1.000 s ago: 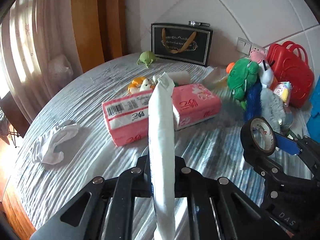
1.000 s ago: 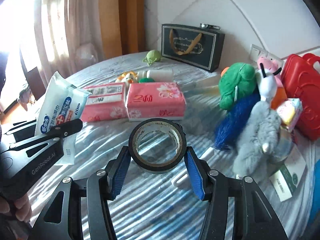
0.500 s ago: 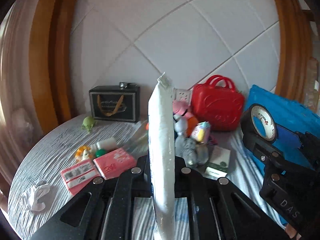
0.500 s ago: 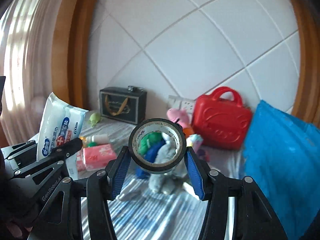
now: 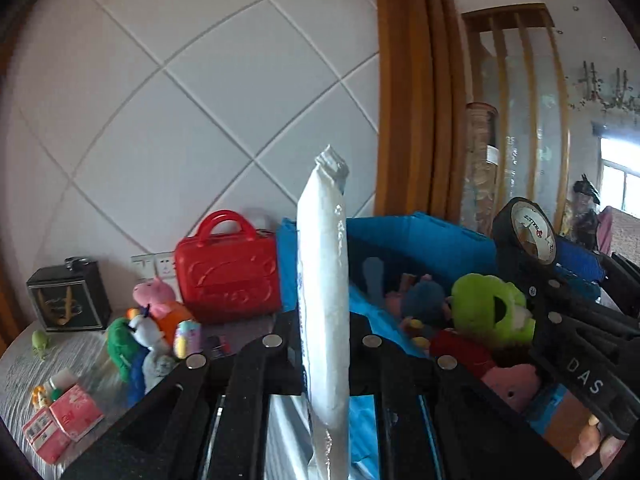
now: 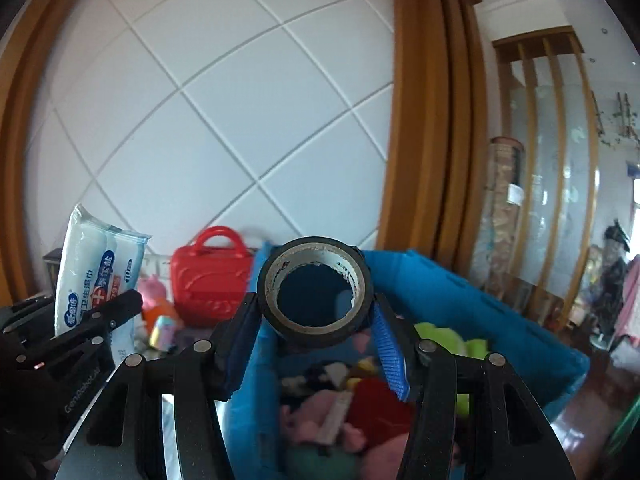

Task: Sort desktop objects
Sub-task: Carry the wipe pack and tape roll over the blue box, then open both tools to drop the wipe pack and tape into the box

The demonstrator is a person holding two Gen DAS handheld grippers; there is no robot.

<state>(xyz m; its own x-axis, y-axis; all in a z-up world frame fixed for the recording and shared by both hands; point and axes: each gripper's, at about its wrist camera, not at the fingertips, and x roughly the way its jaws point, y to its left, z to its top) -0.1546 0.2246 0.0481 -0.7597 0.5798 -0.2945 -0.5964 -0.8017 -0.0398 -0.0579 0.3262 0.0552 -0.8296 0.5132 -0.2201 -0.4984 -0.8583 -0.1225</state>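
While both loads hang over the bin, reading left to right. Far left on table (image 5: 24, 364): pink tissue packs (image 5: 64, 416), small toys, black gift box (image 5: 68, 300) at the wall. Not yet sorted. Next: plush pile (image 5: 148, 340) and red case (image 5: 228, 272), also on the table, just beside the bin's left wall.

Centre: left gripper (image 5: 324, 344) clamped fully down on wipes pack (image 5: 324, 320). Held by its flat faces, edge-on to the camera, standing upright between the fingers; thin soft pack, so jaws nearly meet. Same pack shows label-side in the right view.

Right: blue bin (image 5: 420, 232), open top, already holding plush toys: green one (image 5: 488, 304), dark blue, red, pink (image 5: 512, 380). Looks like the drop target for both items, though contents so far are all plush, so could be a judgement call on category.

Far right: right gripper (image 6: 316, 316) partly open, pads pressed on tape roll (image 6: 316, 292) across its outer diameter, hole facing the camera. Rigid ring, so grip width equals roll width. Positioned above bin's near edge, bin interior visible below and through the hole.

Likely next: release over the bin. Risk: tape rolling off the plush heap; wipes pack sticking to pads.
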